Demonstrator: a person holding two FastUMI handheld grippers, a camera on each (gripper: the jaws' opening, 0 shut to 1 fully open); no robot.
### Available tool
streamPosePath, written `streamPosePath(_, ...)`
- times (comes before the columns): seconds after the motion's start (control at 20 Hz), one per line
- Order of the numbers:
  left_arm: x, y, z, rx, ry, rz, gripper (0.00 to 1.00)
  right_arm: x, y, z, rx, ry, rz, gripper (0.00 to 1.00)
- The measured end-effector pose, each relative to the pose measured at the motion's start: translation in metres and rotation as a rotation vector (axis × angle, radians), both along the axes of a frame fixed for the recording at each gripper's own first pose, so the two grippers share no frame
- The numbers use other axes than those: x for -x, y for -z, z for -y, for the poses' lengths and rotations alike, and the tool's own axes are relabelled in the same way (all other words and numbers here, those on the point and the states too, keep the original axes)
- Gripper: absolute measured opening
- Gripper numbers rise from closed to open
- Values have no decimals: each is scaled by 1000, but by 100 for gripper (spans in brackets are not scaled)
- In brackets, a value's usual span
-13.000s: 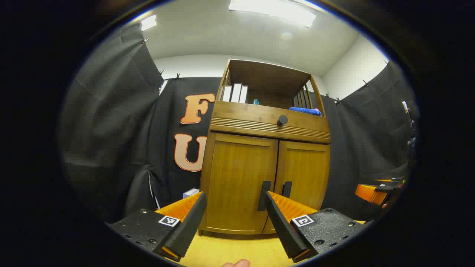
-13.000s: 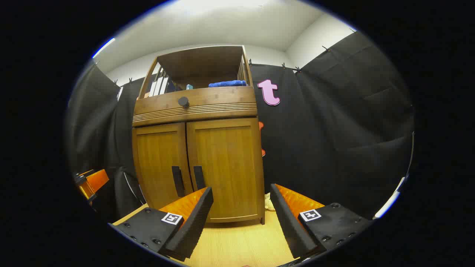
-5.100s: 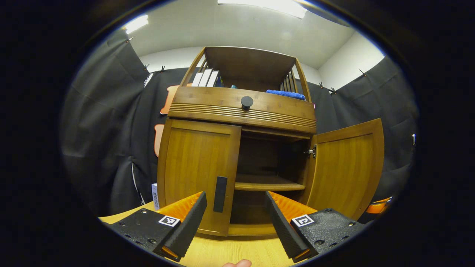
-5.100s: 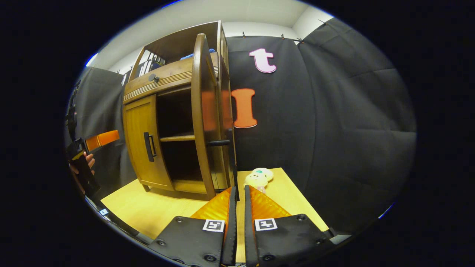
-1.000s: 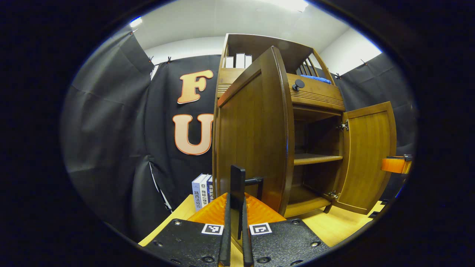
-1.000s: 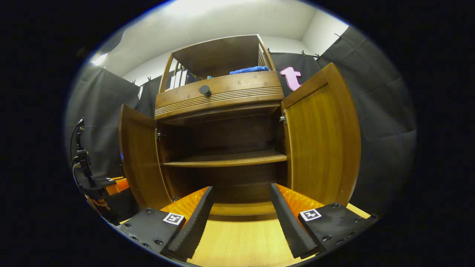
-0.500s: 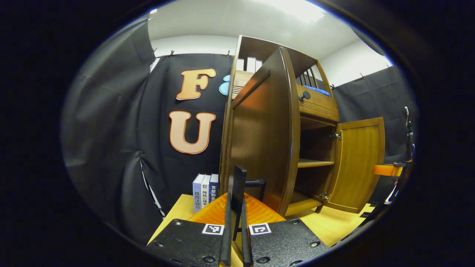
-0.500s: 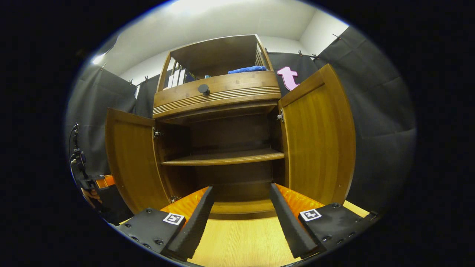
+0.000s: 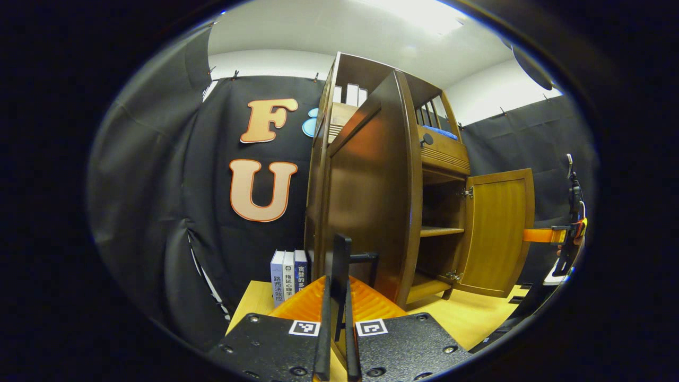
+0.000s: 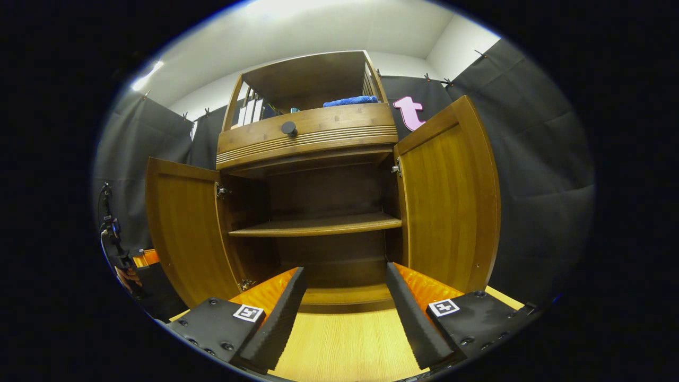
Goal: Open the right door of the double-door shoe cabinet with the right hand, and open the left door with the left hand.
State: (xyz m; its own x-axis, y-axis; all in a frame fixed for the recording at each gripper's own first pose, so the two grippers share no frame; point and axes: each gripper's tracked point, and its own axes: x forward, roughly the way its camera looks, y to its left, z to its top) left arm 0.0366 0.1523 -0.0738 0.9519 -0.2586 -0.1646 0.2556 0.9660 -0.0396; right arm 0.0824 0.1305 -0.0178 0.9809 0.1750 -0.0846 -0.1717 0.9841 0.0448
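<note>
Left gripper view has the left tool (image 9: 335, 313) pinched narrow on the black bar handle (image 9: 340, 265) of the brown wooden shoe cabinet's left door (image 9: 371, 191), which stands swung out straight ahead of it. Beyond, to its right, the right door (image 9: 498, 233) hangs open, with the other orange tool (image 9: 546, 235) past it. Three upright books (image 9: 288, 273) stand on the yellow wooden table (image 9: 467, 318), just left of the tool. In the right gripper view, the right tool (image 10: 342, 313) is spread wide, holding nothing, facing the open cabinet's inner shelf (image 10: 318, 225).
</note>
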Motion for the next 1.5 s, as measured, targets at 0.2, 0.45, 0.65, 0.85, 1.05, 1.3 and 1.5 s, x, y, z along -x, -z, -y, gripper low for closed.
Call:
streamPosePath(0.2,26,-9,-5,-24,-42,-3,9,-4,1,4,-7,7,1,98)
streamPosePath(0.45,48,-36,8,-64,-88,34,6,-15,8,4,-19,-1,-21,98)
streamPosePath(0.65,44,-50,34,-72,-116,37,5,-24,5,5,-18,-7,-11,89)
streamPosePath(0.85,35,-67,97,25,-59,62,5,-28,2,6,-20,-13,-6,89)
streamPosePath(1.05,13,-70,144,9,-30,78,5,-27,1,10,-15,-14,-3,98)
streamPosePath(1.3,-7,-48,175,-63,-112,43,5,-23,0,11,-1,-12,12,98)
streamPosePath(1.5,-10,-47,200,-73,-133,70,5,-18,3,9,2,-29,4,98)
